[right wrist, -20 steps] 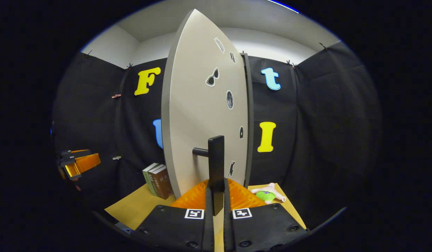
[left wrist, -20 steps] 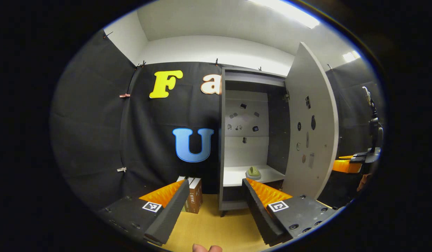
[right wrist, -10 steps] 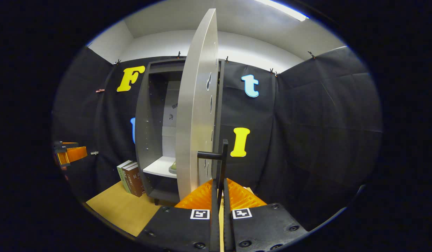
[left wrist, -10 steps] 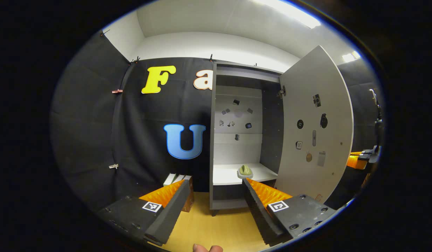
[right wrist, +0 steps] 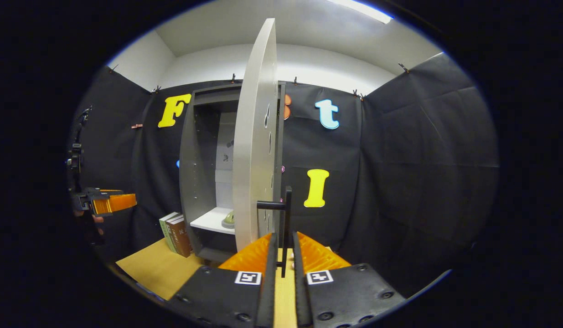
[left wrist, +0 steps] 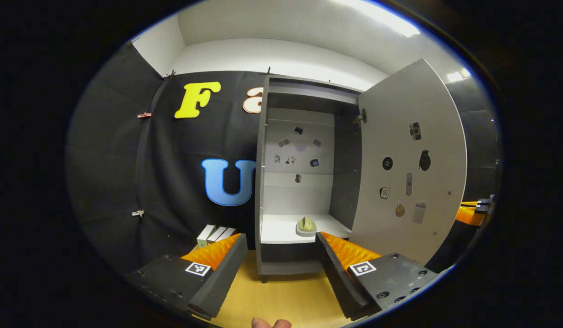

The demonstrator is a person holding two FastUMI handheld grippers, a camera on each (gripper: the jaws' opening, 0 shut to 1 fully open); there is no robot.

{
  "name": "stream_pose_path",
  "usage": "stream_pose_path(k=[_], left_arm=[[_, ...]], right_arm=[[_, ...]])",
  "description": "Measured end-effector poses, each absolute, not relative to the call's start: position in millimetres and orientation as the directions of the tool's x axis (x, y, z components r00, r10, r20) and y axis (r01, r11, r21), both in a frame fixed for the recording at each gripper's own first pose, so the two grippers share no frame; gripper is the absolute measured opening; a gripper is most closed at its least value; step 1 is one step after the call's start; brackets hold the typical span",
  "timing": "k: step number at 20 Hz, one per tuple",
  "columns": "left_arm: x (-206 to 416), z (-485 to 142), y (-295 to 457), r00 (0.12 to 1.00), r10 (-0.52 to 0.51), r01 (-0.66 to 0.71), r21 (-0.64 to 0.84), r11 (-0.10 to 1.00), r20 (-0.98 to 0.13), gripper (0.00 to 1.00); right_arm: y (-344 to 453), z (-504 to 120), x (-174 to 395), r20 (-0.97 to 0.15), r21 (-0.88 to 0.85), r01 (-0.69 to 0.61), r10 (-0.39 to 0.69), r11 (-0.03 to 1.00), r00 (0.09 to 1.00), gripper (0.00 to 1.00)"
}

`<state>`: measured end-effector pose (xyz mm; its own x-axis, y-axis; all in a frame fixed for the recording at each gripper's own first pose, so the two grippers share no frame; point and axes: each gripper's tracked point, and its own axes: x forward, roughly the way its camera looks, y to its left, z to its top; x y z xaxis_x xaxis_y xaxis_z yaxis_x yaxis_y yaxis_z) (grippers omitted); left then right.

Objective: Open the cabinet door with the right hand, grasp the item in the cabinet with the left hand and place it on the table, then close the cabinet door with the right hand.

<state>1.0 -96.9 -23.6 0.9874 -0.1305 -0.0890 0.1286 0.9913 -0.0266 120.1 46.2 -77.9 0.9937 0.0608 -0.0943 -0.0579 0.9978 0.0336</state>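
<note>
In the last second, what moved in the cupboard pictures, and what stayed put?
The cabinet door swung wider open, drawn by the right gripper, which stays around its handle, though the fingers look slightly apart now. The left gripper stayed open and holds nothing. The green item sits on the same shelf, and the books have not moved.

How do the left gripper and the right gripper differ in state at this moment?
The left gripper is open with nothing between its fingers; the right gripper has its fingers close around the door handle, a slight gap visible. The left gripper faces the open cabinet and the green item on its shelf; the right gripper sits at the door. Both are above the table.
</note>
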Motion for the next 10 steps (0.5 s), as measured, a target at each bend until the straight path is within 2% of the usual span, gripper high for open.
stream_pose_path(k=[3,4,6,8,9,10], left_arm=[[9,-26,-110,0.986,-0.137,0.135,-0.026,0.991,-0.094,0.95],[13,-26,-115,0.985,-0.141,0.139,-0.027,0.99,-0.099,0.95],[21,-27,-124,0.984,-0.147,0.144,-0.031,0.989,-0.103,0.95],[32,-29,-139,0.98,-0.168,0.166,-0.028,0.986,-0.107,0.95],[39,-31,-145,0.977,-0.179,0.178,-0.023,0.984,-0.112,0.95],[46,-32,-152,0.975,-0.19,0.189,-0.02,0.982,-0.116,0.95]], right_arm=[[31,-73,119,-0.058,0.059,-0.023,0.026,0.998,0.998,0.59],[28,-71,123,-0.039,0.067,-0.01,0.013,0.998,0.999,0.67],[9,-69,125,-0.015,0.068,0.063,-0.062,0.996,0.998,0.99],[-14,-61,126,0.037,0.055,0.143,-0.145,0.988,0.989,0.97],[-19,-60,126,0.051,0.052,0.144,-0.147,0.988,0.988,1.0],[-23,-63,123,0.051,0.054,0.135,-0.137,0.989,0.989,0.97]])
